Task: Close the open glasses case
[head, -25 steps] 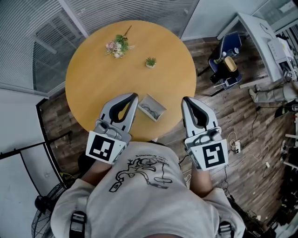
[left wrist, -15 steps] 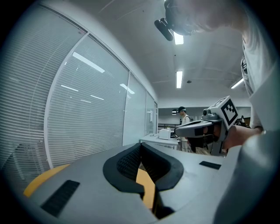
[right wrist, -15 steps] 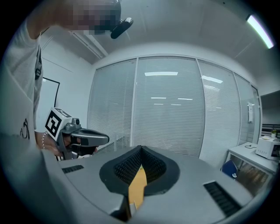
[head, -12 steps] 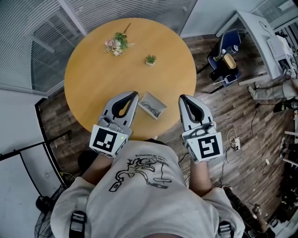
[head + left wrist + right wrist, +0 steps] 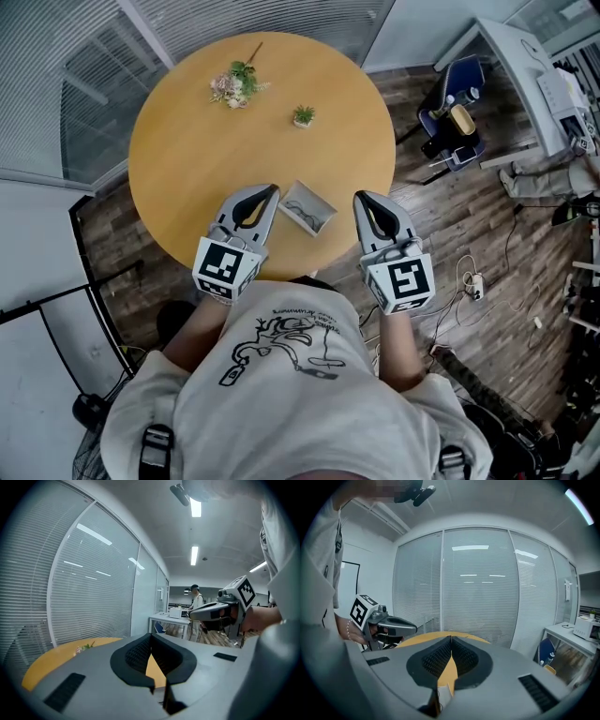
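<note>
Wooden and round, the table (image 5: pixel 187 159) is seen in the head view. The open case (image 5: pixel 307 207) is laid near its near edge, with glasses inside. The left gripper (image 5: pixel 271 191) and right gripper (image 5: pixel 360 198) are held at either side of the case, clear of it, at the table's near edge.

In the left gripper view, its fingers are pressed together on nothing.

In the right gripper view, its fingers are likewise pressed together, empty.

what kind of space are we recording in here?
Likely an office: glass partitions with blinds, ceiling strip lights, and a white desk near the round table.
</note>
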Demonstrator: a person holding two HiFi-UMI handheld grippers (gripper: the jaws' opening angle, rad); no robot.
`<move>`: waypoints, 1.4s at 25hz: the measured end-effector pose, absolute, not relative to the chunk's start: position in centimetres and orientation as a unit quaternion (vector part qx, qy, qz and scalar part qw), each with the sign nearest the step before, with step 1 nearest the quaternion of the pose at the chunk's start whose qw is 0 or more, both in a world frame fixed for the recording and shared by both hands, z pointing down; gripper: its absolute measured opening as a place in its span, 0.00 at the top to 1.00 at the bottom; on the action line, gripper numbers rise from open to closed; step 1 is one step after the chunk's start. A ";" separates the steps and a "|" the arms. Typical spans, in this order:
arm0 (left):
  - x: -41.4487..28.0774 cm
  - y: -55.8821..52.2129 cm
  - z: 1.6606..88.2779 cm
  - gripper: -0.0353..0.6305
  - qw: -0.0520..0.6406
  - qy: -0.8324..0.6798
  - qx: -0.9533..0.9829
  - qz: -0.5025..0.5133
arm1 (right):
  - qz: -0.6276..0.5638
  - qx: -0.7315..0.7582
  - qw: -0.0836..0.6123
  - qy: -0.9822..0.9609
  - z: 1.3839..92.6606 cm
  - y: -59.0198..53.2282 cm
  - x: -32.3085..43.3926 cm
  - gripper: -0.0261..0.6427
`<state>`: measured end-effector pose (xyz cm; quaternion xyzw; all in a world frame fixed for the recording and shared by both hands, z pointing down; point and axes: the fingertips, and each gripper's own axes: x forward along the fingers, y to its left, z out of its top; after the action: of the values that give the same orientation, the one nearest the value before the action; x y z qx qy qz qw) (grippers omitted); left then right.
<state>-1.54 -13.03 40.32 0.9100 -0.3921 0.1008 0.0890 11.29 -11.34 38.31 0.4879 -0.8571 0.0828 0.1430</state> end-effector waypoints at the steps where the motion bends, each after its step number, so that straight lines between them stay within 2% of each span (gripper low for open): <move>1: -1.6 -13.1 41.0 0.92 0.093 -0.391 0.909 0.106 | 0.086 0.487 0.145 -0.857 38.7 -11.3 11.3 0.94; 3: -1.7 -13.1 42.4 0.92 0.100 -0.390 0.908 0.116 | 0.091 0.485 0.152 -0.857 39.6 -11.3 11.3 0.92; 29: -3.3 -12.6 62.3 0.91 0.176 -0.346 0.880 0.275 | 0.136 0.448 0.263 -0.843 54.7 -11.7 11.3 0.88; 35: -3.4 -12.8 65.6 0.91 0.212 -0.330 0.877 0.278 | 0.144 0.440 0.286 -0.839 57.5 -12.1 11.6 0.87</move>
<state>-3.41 -12.77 65.57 0.8770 -0.3296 0.2781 0.2118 11.64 -12.06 57.46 0.4403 -0.8387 0.1440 0.2863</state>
